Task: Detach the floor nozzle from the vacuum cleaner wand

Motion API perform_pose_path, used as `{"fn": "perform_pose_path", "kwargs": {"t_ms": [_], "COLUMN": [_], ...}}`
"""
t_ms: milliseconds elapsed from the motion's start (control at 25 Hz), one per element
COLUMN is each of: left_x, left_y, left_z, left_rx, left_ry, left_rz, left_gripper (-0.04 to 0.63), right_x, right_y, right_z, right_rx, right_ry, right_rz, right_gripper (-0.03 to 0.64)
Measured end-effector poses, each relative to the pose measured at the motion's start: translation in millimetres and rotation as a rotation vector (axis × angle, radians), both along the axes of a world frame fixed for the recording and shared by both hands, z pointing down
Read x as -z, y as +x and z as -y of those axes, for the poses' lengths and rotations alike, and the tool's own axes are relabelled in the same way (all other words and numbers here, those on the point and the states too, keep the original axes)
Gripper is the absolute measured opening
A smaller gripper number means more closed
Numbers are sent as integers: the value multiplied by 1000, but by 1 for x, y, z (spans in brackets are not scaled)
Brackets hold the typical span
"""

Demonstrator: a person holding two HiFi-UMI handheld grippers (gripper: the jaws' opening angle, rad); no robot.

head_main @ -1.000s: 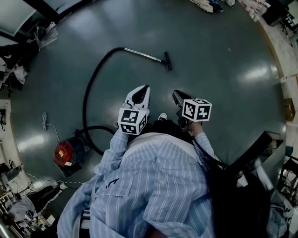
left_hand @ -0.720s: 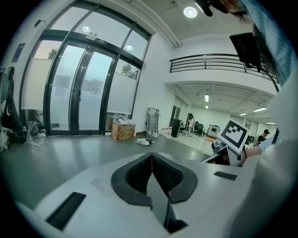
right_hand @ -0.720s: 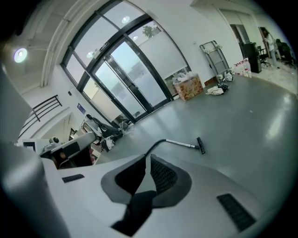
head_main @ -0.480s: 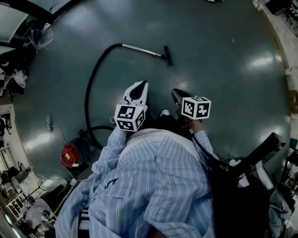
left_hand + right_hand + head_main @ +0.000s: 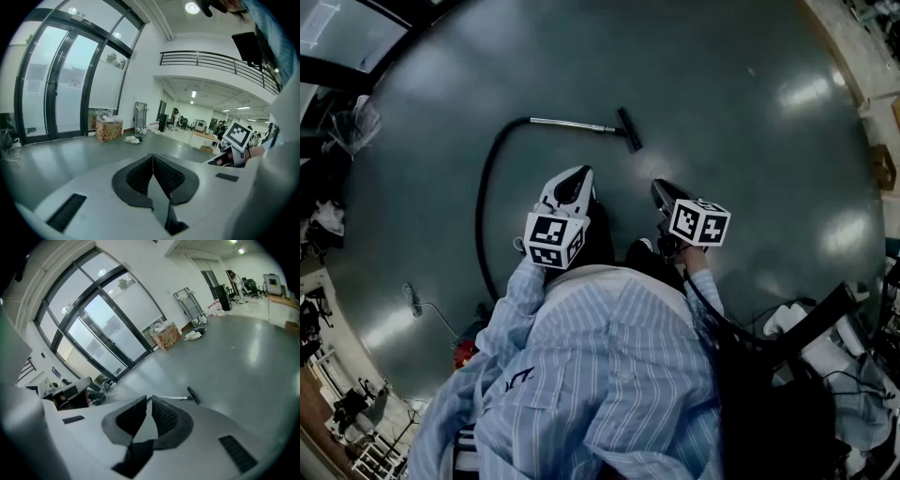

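Pointing forward and downward, left claw [image 5: 577, 175] and right claw [image 5: 659, 187], tips together.

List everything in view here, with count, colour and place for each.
floor nozzle: one, black, on the floor ahead of the person, at the wand's end
wand: one, silver, lying on the floor, joined to the nozzle
hose: one, black, curving from the wand back toward the person's left side
vacuum body: one, red, mostly hidden beside the left sleeve
cardboard box: one, brown, by the glass doors
shirt: one, blue-striped, on the person
left gripper: one, white, jaws together, nothing between them
right gripper: one, white, jaws together, nothing between them
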State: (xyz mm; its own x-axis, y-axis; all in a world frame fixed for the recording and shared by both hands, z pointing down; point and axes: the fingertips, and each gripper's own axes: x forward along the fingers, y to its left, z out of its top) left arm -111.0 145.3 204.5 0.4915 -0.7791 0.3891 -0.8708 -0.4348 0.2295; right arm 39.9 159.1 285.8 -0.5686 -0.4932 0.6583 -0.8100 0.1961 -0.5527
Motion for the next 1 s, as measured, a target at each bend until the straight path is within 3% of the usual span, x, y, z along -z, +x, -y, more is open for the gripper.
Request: {"fn": "perform_pose_path", "kwargs": {"t_ms": [240,520,840,1000], "left_x": [-7,-30,-49,-57], "left_y": [-44,-59,-40,-32], "left_z": [65,104,126,145], "left_rx": [-100,-204,-226,-181], "left_ry": [0,-56,-133,-157], "left_rz": [-60,-102,-136,-126], "left_gripper": [7,6,7,7], "right_x": [22,29,19,3], "right_y": [-46,-60,-33,-18], "right_z": [51,77,99,111], "right_rx": [-119,-231,-330,-322], "right_ry": [116,118,56,19], "right_rz": [-19,-19,60,68], "right_gripper": [35,35,35,35]}}
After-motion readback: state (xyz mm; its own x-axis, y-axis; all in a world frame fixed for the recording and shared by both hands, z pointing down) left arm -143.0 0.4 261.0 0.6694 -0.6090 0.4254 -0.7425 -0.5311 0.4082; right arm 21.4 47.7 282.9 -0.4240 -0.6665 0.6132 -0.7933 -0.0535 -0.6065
